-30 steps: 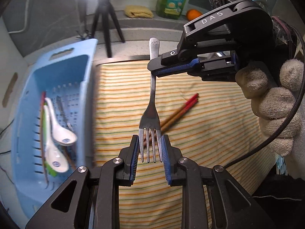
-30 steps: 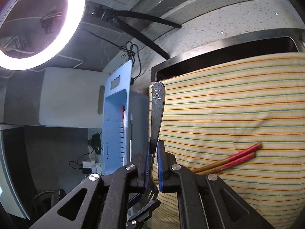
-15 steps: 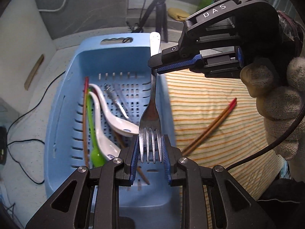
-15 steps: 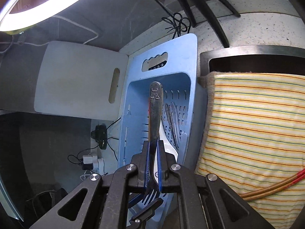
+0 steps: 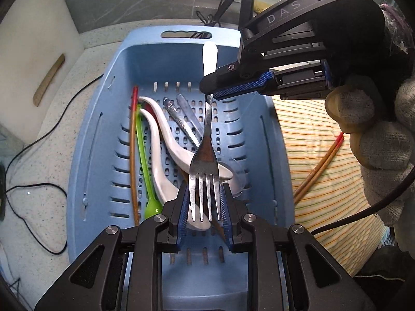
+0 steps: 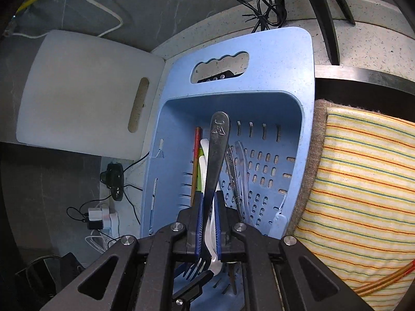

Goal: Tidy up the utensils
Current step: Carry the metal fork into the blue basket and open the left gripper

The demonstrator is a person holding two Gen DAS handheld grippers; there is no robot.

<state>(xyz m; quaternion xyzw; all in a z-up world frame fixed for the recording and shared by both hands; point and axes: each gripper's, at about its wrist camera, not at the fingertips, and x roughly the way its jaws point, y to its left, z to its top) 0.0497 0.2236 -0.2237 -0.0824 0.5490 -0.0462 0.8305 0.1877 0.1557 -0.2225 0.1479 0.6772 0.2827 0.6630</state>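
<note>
A steel fork (image 5: 206, 140) hangs above the blue slotted basket (image 5: 98, 129). My right gripper (image 5: 207, 92) is shut on its handle, seen too in the right wrist view (image 6: 208, 204) with the fork (image 6: 216, 153) between the pads. My left gripper (image 5: 204, 208) closes on the tines from both sides; both pads appear to touch. In the basket lie white spoons (image 5: 166, 134), a green spoon (image 5: 145, 160), a red-tipped chopstick (image 5: 133, 150) and steel handles (image 5: 181, 119). A chopstick pair (image 5: 319, 165) lies on the striped cloth (image 5: 311, 140).
A white cutting board (image 6: 85, 96) leans against the wall left of the basket. Cables (image 5: 39, 186) lie on the speckled counter. Tripod legs (image 6: 321, 13) stand behind the basket. A gloved hand (image 5: 381, 142) holds the right gripper.
Both grippers carried the fork left from over the striped cloth to over the blue basket. The chopstick pair stayed on the cloth.
</note>
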